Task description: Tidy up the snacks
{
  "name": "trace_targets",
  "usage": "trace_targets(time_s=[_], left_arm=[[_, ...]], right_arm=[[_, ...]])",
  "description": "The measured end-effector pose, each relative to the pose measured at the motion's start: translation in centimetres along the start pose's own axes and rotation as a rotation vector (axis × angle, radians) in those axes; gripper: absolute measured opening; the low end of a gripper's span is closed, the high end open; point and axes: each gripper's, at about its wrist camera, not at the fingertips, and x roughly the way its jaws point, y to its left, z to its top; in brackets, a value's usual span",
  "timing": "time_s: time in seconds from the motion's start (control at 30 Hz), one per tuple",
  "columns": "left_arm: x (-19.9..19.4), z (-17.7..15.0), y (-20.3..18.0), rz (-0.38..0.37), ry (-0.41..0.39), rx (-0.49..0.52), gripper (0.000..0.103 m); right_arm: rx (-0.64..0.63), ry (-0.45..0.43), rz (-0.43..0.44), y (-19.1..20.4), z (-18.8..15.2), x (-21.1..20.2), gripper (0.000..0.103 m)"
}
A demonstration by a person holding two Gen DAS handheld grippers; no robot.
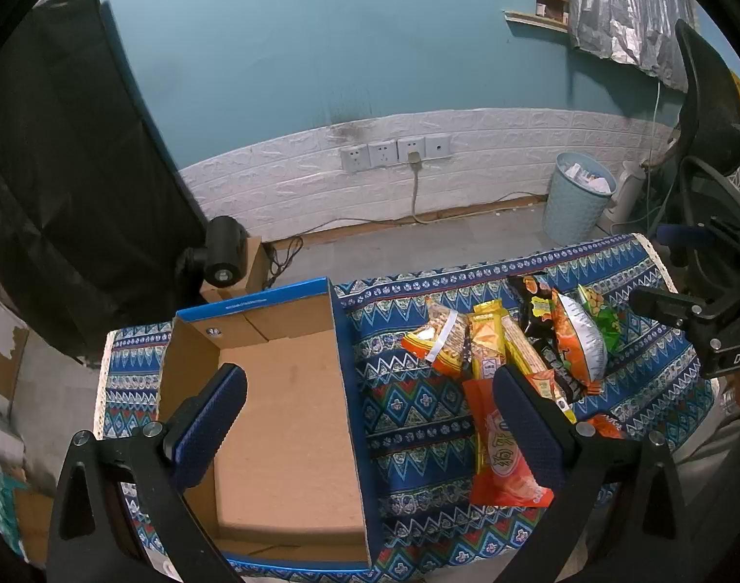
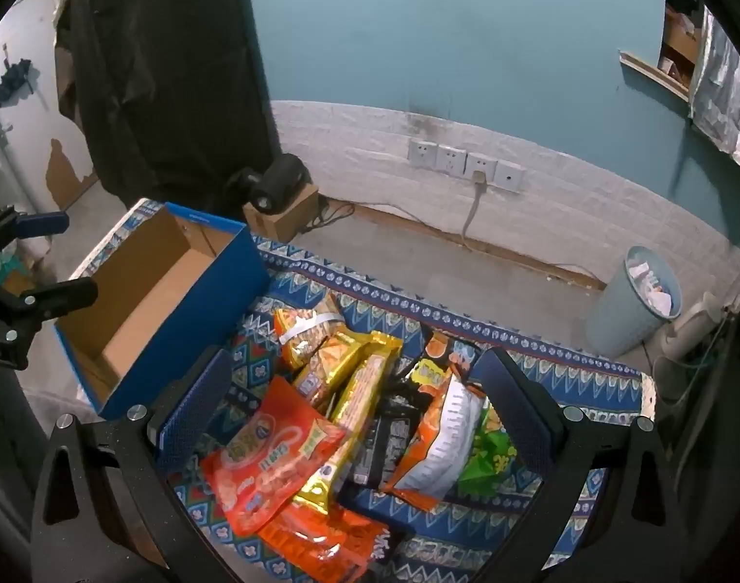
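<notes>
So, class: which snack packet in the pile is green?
The small green packet at the pile's right edge, tucked under the orange-and-white bag; the other packets are orange, gold or black.

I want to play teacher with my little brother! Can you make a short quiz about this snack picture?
1. True or false: the blue cardboard box already has snacks inside.
2. Which side of the box is the snack pile on in the left wrist view? A) left B) right C) inside it
3. Fill in: the jaws of the right gripper are wide ____ over the pile.

Key:
1. False, the box is empty.
2. B, the packets lie on the patterned cloth to the right of the box.
3. Open, gripping nothing. The left gripper is open too.
</notes>
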Motion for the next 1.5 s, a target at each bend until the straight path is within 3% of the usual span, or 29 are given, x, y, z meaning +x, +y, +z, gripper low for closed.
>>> trace_targets(time_s=[1.5], left_arm=[[0.37, -0.22, -0.50, -0.026, 0.028, 0.010, 0.102]], right_arm=[[0.008, 0.043, 0.022, 0.17, -0.69, 0.96, 0.100]])
